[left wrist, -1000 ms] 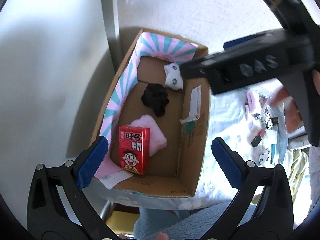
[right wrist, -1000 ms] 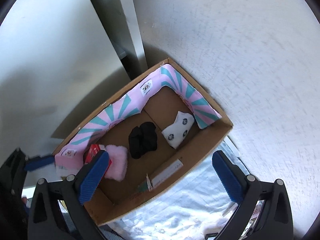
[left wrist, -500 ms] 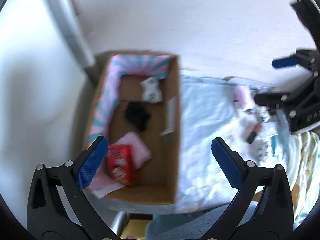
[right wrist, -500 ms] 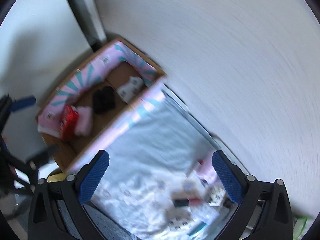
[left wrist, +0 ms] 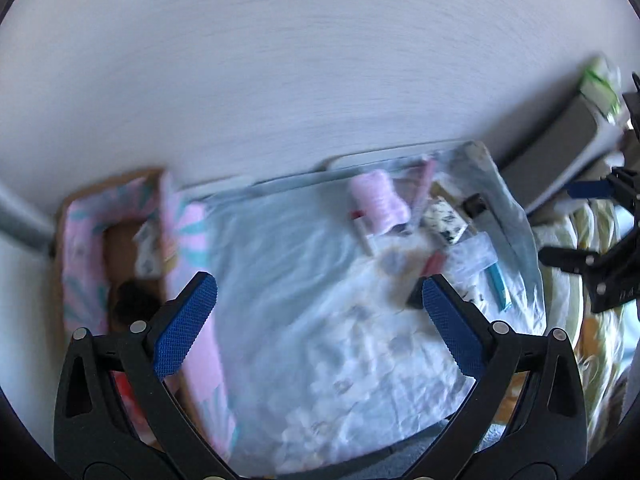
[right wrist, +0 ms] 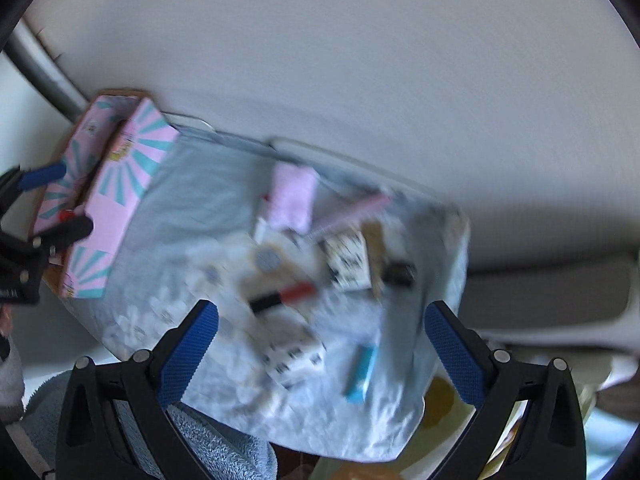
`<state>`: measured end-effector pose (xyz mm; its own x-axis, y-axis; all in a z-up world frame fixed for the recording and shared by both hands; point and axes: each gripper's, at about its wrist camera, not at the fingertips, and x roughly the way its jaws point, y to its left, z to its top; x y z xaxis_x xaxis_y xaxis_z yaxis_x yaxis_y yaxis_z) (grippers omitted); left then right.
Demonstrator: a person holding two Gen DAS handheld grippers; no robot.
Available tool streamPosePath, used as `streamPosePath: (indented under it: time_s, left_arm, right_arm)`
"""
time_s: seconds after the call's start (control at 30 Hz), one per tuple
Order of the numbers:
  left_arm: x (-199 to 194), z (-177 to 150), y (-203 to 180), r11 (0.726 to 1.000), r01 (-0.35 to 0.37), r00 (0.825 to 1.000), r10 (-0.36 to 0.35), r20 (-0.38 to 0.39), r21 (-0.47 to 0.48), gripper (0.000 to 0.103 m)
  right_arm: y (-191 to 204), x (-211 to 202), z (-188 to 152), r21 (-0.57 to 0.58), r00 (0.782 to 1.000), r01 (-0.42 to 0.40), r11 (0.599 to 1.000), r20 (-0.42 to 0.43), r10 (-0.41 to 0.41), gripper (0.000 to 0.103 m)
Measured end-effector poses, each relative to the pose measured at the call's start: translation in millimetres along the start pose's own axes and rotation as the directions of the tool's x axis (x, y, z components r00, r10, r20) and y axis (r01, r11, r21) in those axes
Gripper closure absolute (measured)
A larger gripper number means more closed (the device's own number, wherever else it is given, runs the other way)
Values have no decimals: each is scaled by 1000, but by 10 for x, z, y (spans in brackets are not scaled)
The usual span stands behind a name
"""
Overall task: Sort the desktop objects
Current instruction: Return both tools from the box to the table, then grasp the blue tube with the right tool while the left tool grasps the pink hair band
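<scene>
Both views, motion-blurred: left hand-held gripper (left wrist: 320, 330) and right hand-held gripper (right wrist: 322, 348) spread wide, empty, above a cluttered cloth (right wrist: 208, 208); box (left wrist: 86, 240) at frame left.

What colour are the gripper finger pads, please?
Blue, textured pads, clearest in the right wrist view.

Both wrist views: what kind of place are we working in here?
Likely a home room, not a workshop: a small table under a pale blue cloth against a plain wall, scattered small personal items such as a pink pouch, and a cardboard sorting box.
</scene>
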<state>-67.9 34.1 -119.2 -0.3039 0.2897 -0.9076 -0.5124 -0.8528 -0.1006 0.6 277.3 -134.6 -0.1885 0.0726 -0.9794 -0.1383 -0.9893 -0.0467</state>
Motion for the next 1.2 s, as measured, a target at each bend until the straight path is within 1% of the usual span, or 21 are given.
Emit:
streamPosePath:
  time_s: [0.1,0.17,0.23,0.33,0.4,0.47,0.53,0.6,0.67,0.7,0.77,0.83,0.93,1.0,1.03,1.07,1.1,1.13,1.2]
  left_arm:
    - [201,160,-294,998,9,1000,-8,-8,63,0]
    - [328,251,-453,996,17,1000,-16,-8,89,0]
    - [444,322,-573,994,15,1000,-13,-14,110,0]
    - [725,437,-714,991,4,1000,0,-31,136,0]
    - [932,488,-735,991,-11,999,16,-37,134,1]
    - [1177,536,-738,992,-22,997,31,-68,127,5]
    - [1409,579,-731,993,-13,994,25,-107,114,6]
    - [1557,599,-723,994,-25,992,38,-122,109,6]
    - [1693,622,-706,994,-43,989,56,-137,98,6]
    - [1758,635,-691,996,-42,988,54,-144,83,6]
    - [1852,654,-669,998,-36,987,45,-156,55,6]
    - [1964,671,-668,999,-24,984,28,-176,27,6]
    - [2076,678,-684,1000,-24,981,25,-191,9,8]
    - [2138,673,-710,1000,-20,980,21,-199,8,16]
    - [2161,671,-721,1000,-21,979,22,-202,11,25]
    - [2184,669,-729,1000,-27,979,29,-203,13,36]
    - [2209,665,-730,1000,-28,978,30,-209,10,40]
    - [2232,660,-724,1000,-23,976,23,-216,0,43]
    - [2230,662,-736,1000,-28,978,27,-207,1,47]
  right_arm:
    - [-229,103,-263,58,1000,3,998,-16,-2,0]
    - [-353,190,-405,93,999,12,996,-35,-9,0]
    - [-462,312,-534,120,998,16,993,-61,-9,0]
    - [-570,526,-717,148,995,4,989,-98,10,1]
    - [-611,689,-813,163,992,-10,987,-119,29,5]
    - [-657,878,-887,188,987,-34,982,-146,62,8]
    - [-704,1034,-947,209,983,-51,977,-162,86,12]
    - [-738,1181,-998,223,980,-61,973,-174,101,17]
    - [-758,1305,-1045,226,977,-63,972,-185,107,21]
    - [-764,1345,-1065,228,976,-65,972,-190,110,24]
    - [-765,1426,-1103,222,974,-59,973,-199,104,27]
    - [-760,1463,-1120,204,976,-41,978,-201,82,28]
    - [-742,1509,-1140,185,977,-35,982,-201,73,38]
    - [-744,1533,-1156,188,975,-45,981,-205,84,49]
    - [-748,1540,-1165,191,975,-46,981,-206,86,52]
    - [-751,1551,-1173,192,974,-48,980,-209,89,59]
    - [-751,1558,-1180,192,973,-52,980,-209,92,65]
    - [-750,1565,-1189,190,973,-54,980,-211,94,68]
    - [-738,1563,-1202,177,974,-48,983,-212,86,70]
